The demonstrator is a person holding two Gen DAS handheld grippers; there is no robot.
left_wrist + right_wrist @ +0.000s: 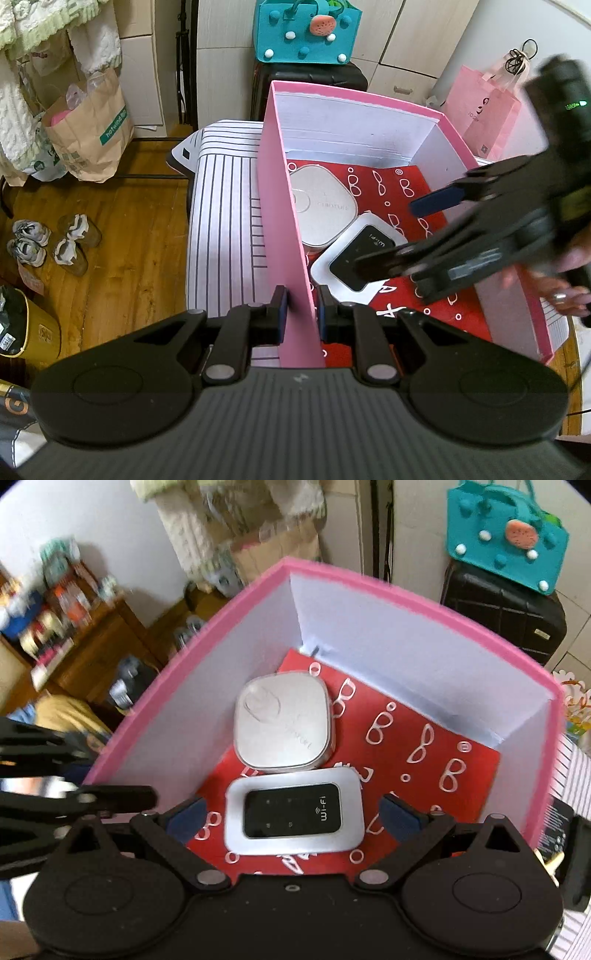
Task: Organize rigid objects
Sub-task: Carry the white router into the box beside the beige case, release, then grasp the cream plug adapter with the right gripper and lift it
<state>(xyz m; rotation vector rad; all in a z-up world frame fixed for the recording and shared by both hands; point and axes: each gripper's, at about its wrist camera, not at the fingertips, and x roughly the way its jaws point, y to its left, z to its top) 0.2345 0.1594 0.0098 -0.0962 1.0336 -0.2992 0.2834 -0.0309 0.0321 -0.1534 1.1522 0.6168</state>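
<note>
Wi-Fi router [293, 811] marked "Wi-Fi" in pink box [284, 206]; left claw [301, 308] pinching box wall, right claw [293, 818] wide open, empty

The left tongs [301, 308] are squeezed nearly together, with a thin pink wall pinched between the two fingers. The right tongs [293, 814] are spread wide apart, holding nothing, and reach in from the right, pointing down.
</note>
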